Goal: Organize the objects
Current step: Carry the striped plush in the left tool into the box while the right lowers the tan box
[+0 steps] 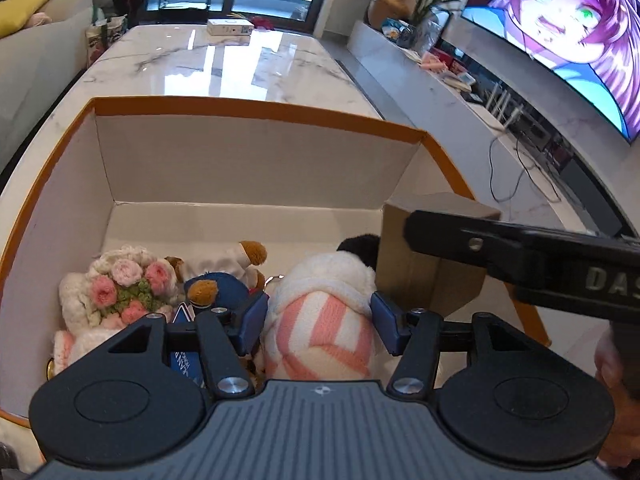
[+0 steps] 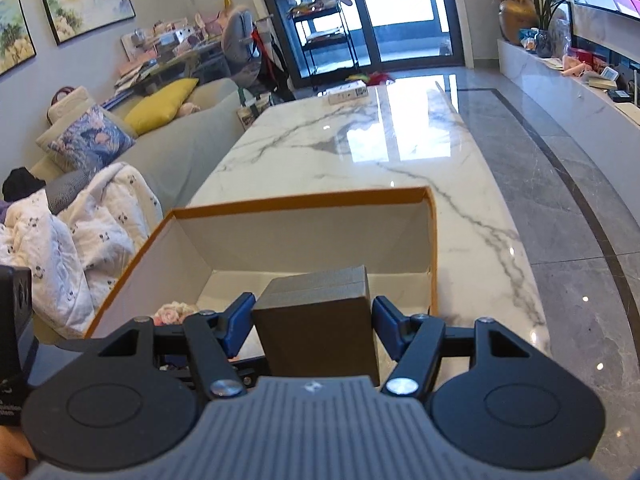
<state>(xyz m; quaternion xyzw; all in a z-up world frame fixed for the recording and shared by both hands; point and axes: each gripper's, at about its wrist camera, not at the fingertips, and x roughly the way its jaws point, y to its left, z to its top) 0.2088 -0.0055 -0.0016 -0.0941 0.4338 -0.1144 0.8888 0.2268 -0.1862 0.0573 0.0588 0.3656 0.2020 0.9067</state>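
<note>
An open box with an orange rim and white inside stands on the marble table. In it lie a crocheted pink-and-white bouquet, a small bear in blue and a pink-and-white striped plush toy. My left gripper is down in the box, its blue pads against the striped plush's sides. My right gripper is shut on a small brown cardboard box, held upright over the right near part of the orange-rimmed box. One black finger of it shows beside the brown box in the left wrist view.
The far half of the orange-rimmed box is bare white floor. A flat white carton lies at the table's far end. A sofa with cushions and a blanket runs along the left; a TV and low shelf on the right.
</note>
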